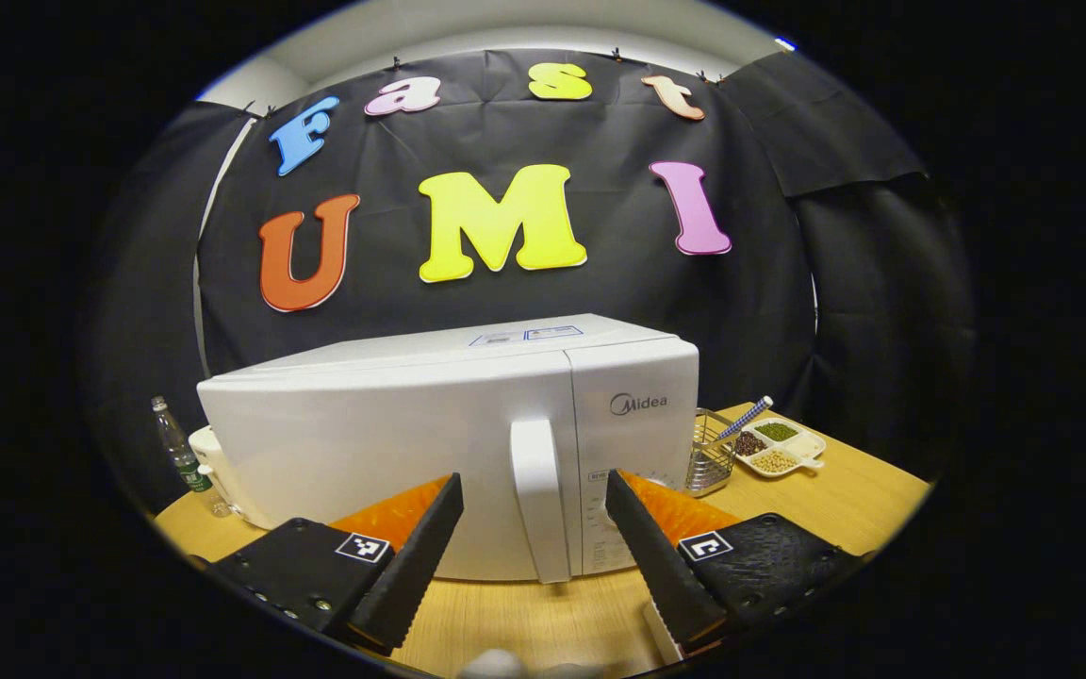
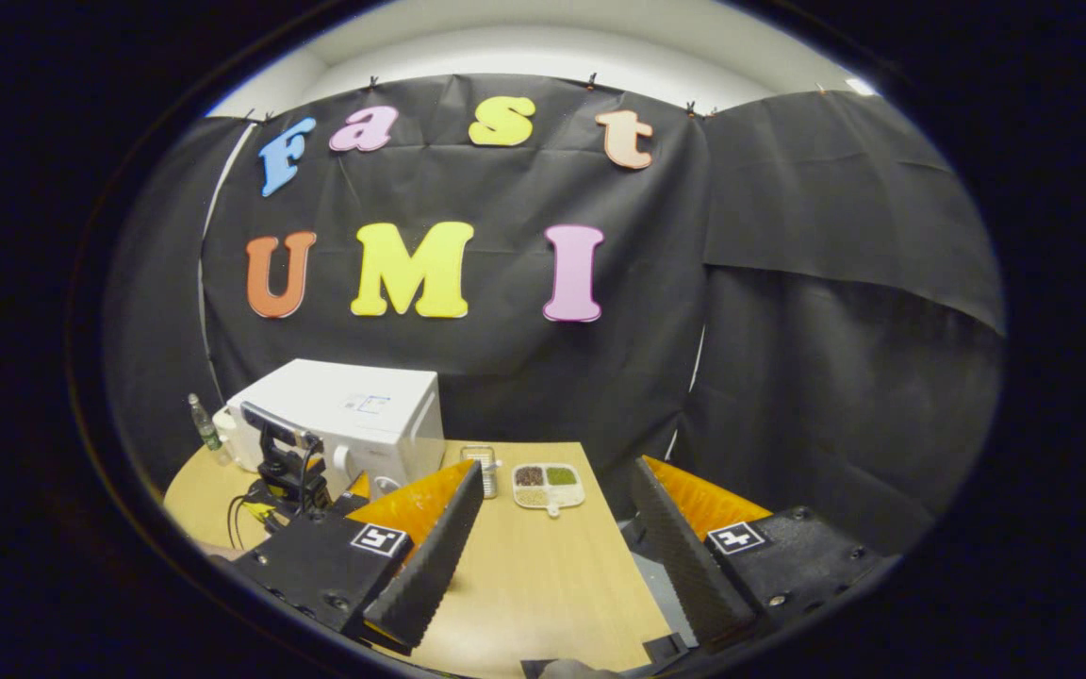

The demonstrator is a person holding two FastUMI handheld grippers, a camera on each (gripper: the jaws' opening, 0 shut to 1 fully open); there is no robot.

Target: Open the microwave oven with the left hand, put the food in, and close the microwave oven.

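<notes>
Step in hand, by judgement: reaching to open the door; nothing gripped yet.

- Left gripper (image 1: pixel 532 528): fingers apart, empty. Door handle (image 1: pixel 539 495) stands upright between the two fingers, just ahead of them; contact cannot be told. Microwave oven (image 1: pixel 392 434) directly ahead, door shut.
- Food tray (image 1: pixel 779 446): right of the left gripper, beyond it, on the table (image 1: pixel 845 500).
- Right gripper (image 2: pixel 557 547): fingers apart, empty; tray ahead, well apart.

Next move likely calls for closing on the handle and pulling.

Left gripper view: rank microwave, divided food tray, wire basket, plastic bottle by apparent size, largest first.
1. microwave, by far the largest.
2. divided food tray.
3. wire basket and plastic bottle: look about alike, so unranked; the bottle sits at the distorted edge, and the microwave hides part of the basket.
</notes>
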